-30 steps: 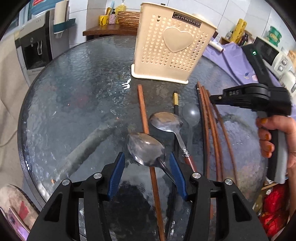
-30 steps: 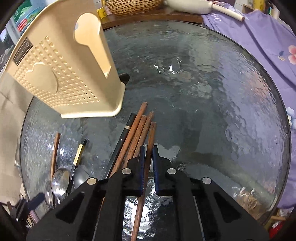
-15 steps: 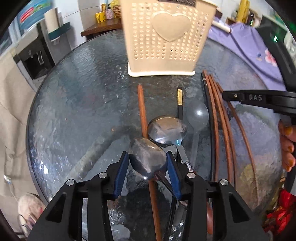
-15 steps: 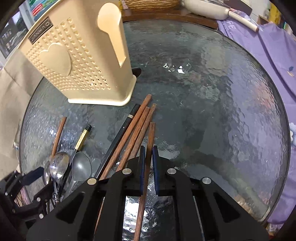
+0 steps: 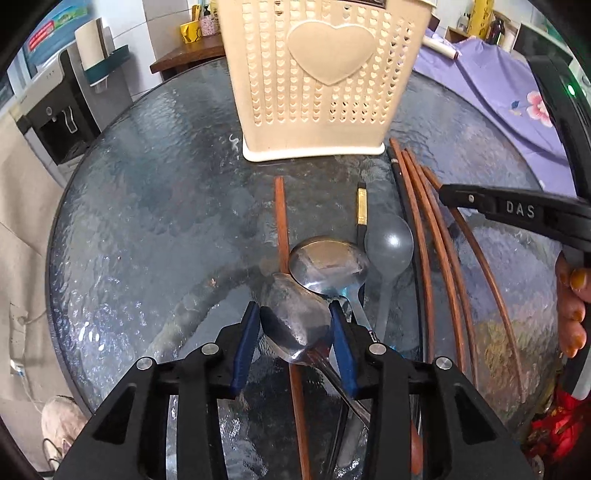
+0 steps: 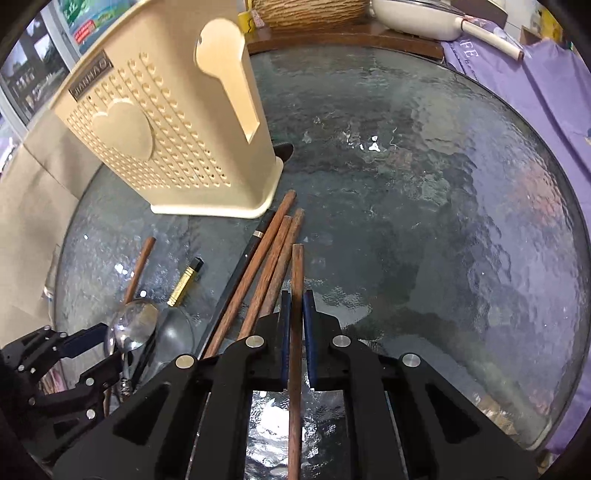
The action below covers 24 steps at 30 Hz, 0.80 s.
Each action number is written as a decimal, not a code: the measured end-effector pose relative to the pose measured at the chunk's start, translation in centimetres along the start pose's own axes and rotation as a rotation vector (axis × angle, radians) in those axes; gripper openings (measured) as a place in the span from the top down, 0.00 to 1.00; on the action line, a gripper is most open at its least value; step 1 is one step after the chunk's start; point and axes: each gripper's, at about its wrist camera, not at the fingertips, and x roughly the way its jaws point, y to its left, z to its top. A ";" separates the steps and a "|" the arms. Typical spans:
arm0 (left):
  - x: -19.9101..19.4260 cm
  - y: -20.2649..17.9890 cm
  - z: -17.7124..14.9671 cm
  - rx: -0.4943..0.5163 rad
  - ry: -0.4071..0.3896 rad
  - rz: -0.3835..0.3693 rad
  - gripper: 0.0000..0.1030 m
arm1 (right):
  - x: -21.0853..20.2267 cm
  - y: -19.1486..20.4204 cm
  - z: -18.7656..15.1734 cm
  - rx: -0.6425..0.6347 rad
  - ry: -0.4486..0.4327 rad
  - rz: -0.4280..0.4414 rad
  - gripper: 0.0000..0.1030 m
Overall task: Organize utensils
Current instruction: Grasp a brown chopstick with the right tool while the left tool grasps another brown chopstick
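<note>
A cream perforated utensil holder (image 5: 321,77) with a heart stands at the far side of the round glass table (image 5: 147,206); it also shows in the right wrist view (image 6: 166,136). My left gripper (image 5: 295,317) is shut on a steel spoon (image 5: 295,317) by its bowl. A second steel spoon (image 5: 328,264), a grey spoon (image 5: 388,243) and a brown chopstick (image 5: 281,218) lie just ahead. My right gripper (image 6: 296,299) is shut on a brown chopstick (image 6: 296,280). Several more chopsticks (image 6: 258,273) lie to its left.
A black chopstick with a gold band (image 5: 362,206) lies by the spoons. A purple cloth (image 6: 546,85) covers something beyond the table's right edge. A white pan (image 6: 424,18) and a wicker basket (image 6: 310,11) sit on a wooden shelf behind.
My left gripper has moved forward toward the holder and closed on the spoon's bowl. My right gripper stays shut on its chopstick and has lifted its end clear of the other chopsticks.
</note>
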 end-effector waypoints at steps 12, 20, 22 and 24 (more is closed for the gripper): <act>-3.4 3.2 2.2 -0.021 -0.153 -0.121 0.97 | -8.5 0.7 -0.4 -0.046 -0.264 0.059 0.93; -3.6 3.6 2.5 -0.049 -0.162 -0.100 0.97 | -9.8 0.2 -0.8 -0.048 -0.288 0.065 0.93; -3.5 4.1 2.5 -0.056 -0.158 -0.096 0.97 | -9.7 0.2 -0.9 -0.050 -0.281 0.066 0.93; -3.1 4.6 2.7 -0.081 -0.143 -0.097 0.88 | -9.6 0.1 -0.9 -0.043 -0.275 0.071 0.93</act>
